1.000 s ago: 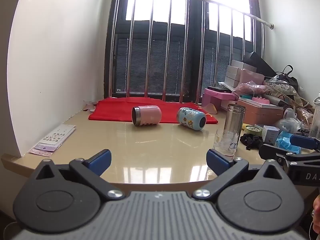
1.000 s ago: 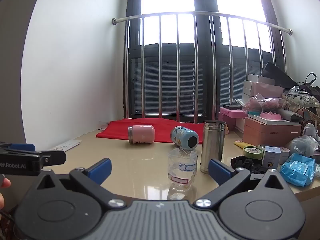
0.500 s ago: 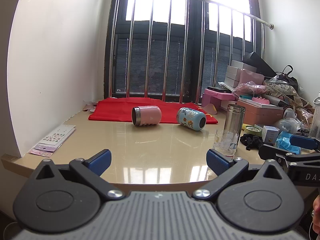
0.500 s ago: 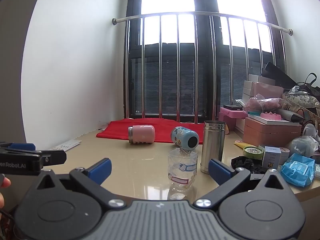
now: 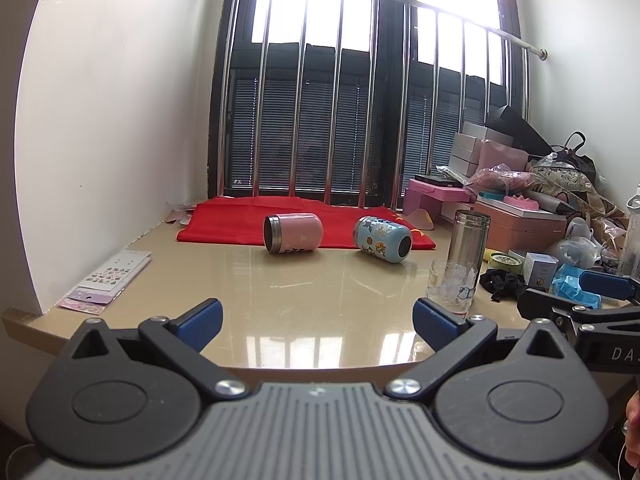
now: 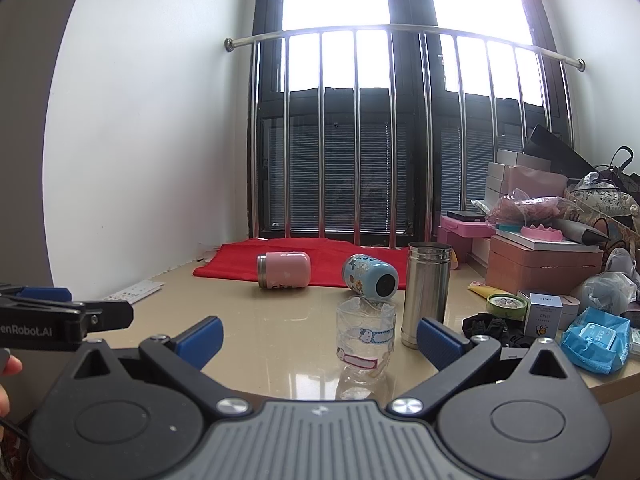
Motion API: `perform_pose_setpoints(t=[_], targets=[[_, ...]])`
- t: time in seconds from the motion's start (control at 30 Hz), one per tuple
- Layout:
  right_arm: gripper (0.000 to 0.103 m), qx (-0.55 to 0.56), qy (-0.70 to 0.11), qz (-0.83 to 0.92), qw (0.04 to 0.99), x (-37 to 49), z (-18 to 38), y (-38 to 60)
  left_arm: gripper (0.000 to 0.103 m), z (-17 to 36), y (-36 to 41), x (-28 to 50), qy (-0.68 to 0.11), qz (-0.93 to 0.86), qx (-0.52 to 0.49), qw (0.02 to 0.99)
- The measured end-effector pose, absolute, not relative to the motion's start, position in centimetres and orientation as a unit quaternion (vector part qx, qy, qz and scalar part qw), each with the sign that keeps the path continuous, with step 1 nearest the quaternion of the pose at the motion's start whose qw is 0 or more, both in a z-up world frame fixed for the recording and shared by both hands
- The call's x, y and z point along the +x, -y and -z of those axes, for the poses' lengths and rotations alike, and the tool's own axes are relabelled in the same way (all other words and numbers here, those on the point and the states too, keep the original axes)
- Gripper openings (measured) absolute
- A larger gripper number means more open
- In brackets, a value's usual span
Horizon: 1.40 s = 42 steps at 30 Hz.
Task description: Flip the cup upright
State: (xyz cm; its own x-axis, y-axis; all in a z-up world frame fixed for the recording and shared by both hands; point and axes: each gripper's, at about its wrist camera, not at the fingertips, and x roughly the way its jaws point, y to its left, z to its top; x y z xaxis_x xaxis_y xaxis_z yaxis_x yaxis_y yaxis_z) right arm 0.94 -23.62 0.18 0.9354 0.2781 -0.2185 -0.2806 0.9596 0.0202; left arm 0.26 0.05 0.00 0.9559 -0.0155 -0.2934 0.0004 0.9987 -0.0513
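Observation:
A pink cup (image 5: 293, 233) lies on its side at the front edge of a red cloth (image 5: 256, 216), mouth to the left; it also shows in the right wrist view (image 6: 283, 269). A blue cartoon cup (image 5: 383, 239) lies on its side to its right, mouth toward me, also seen in the right wrist view (image 6: 370, 278). My left gripper (image 5: 318, 322) is open and empty at the table's near edge. My right gripper (image 6: 320, 334) is open and empty, just in front of a clear glass (image 6: 366, 338).
A steel flask (image 6: 426, 294) stands upright right of the glass. Boxes, bags and packets (image 6: 560, 264) crowd the right side. A sticker sheet (image 5: 108, 278) lies at the left by the white wall. Window bars (image 5: 340, 120) close the back.

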Motion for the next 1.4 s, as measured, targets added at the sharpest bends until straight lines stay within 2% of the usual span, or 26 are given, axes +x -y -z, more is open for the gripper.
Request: perform_pose_setpoints(t=[1.4], targets=[[0.103, -0.005, -0.106, -0.142, 0.984, 0.62, -0.37, 23.52, 0.103, -0.43, -0.45, 0.29, -0.143, 0.006, -0.027, 0.989]])
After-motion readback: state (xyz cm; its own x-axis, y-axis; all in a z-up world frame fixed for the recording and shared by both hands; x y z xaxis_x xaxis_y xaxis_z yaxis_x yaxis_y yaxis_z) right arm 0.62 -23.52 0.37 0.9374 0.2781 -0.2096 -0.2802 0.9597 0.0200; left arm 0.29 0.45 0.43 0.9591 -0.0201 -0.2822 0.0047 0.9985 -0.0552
